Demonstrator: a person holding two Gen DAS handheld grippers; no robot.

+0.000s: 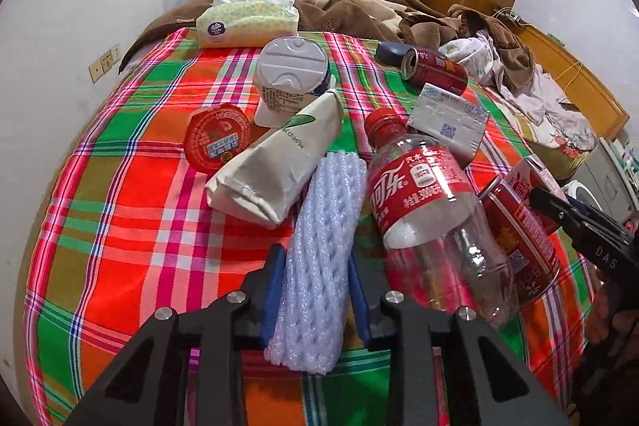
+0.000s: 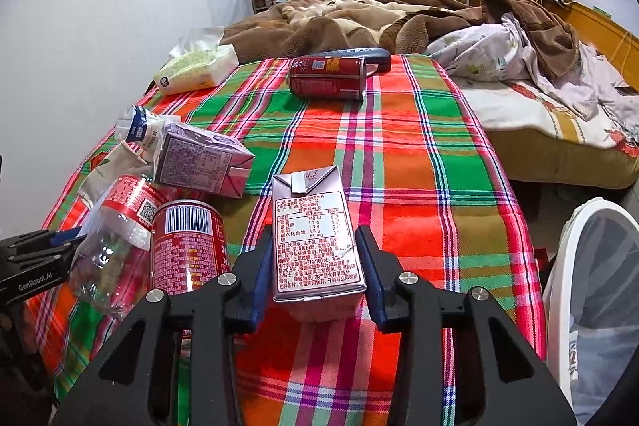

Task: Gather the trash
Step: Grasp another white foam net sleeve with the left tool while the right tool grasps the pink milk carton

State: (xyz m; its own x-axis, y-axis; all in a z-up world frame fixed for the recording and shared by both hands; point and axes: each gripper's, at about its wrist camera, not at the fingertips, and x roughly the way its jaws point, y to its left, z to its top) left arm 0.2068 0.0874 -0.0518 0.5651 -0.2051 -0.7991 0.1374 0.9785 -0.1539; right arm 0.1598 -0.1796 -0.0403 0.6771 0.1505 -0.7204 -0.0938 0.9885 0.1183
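— Between the left gripper's (image 1: pixel 315 290) fingers: foam sleeve (image 1: pixel 319 258), pinched, near end cut off?
— Yes. Right gripper (image 2: pixel 317 274) straddles the milk carton (image 2: pixel 315 238) on the cloth (image 2: pixel 399 166); contact unclear.

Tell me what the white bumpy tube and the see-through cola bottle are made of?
The white tube looks like soft foam netting: woven mesh, slightly shiny, pinched between the left gripper fingers. The cola bottle looks like clear glossy plastic, with a red plastic cap and a printed red label.
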